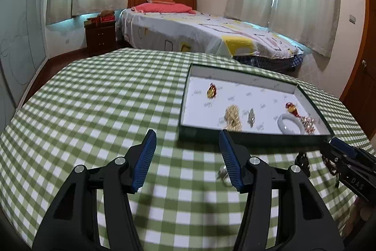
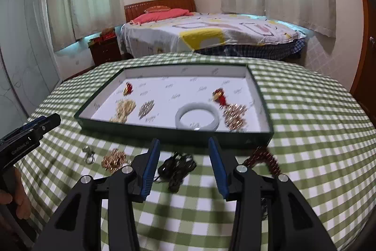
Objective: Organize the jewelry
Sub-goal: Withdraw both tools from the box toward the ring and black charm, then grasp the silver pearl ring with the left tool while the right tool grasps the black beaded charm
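Observation:
A dark green tray with a white lining holds several pieces: a white bangle, gold chains, a silver piece, rose-gold pieces and two red-gold charms. In front of it on the cloth lie a silver ring, a rose-gold piece, a black necklace and a dark red bead string. My right gripper is open over the black necklace. My left gripper is open and empty, left of the tray; the ring lies by its right finger.
The table wears a green and white checked cloth. A bed and a dark nightstand stand beyond the table's far edge. The right gripper also shows at the right edge of the left wrist view.

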A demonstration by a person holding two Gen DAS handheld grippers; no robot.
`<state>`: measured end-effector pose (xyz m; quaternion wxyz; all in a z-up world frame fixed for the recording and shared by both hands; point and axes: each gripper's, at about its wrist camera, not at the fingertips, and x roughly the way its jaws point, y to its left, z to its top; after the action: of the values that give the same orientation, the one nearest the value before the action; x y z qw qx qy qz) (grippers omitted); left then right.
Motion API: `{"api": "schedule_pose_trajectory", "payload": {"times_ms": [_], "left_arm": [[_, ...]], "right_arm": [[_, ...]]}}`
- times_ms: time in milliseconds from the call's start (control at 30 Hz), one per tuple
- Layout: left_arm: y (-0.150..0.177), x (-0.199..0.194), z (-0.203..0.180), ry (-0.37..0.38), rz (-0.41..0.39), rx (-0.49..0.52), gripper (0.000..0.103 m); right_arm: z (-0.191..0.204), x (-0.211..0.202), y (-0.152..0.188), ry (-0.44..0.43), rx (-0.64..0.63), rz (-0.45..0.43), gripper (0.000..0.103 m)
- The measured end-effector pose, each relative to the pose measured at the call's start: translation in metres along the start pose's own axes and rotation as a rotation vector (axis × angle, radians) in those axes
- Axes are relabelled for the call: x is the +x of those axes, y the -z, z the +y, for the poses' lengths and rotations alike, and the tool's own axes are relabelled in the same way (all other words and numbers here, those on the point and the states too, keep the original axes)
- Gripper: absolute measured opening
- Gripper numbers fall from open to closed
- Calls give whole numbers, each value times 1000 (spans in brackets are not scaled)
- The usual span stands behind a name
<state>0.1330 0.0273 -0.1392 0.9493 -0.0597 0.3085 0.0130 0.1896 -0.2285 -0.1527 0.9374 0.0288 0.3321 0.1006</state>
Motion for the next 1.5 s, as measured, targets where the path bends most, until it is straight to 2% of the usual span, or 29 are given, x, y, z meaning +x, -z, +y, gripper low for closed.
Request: {"api": "schedule_pose_trajectory", "payload": {"times_ms": [267,400,667,967,1167,1333,1500], "left_arm": [[8,0,13,-19,14,-28,54],[8,1,13,-19,17,-26,54],[10,4,12,-19,26,-21,54],[14,8,9,-15,43,-14,54],[15,9,6,-14,49,-8,54],[16,10,4,-11,56,-8,54],[18,12,-1,-2,66,5,54]], "right_arm": [[14,15,8,-31,-27,46,43],[23,21,12,-53,-43,68,38],[22,38,21,-70,-19,161,37],[17,37,17,-64,-3,162,37],[17,39,19,-70,-18,185,27],[5,36,18,-48,9,188,27],[11,37,19,-61,-27,190,26]]}}
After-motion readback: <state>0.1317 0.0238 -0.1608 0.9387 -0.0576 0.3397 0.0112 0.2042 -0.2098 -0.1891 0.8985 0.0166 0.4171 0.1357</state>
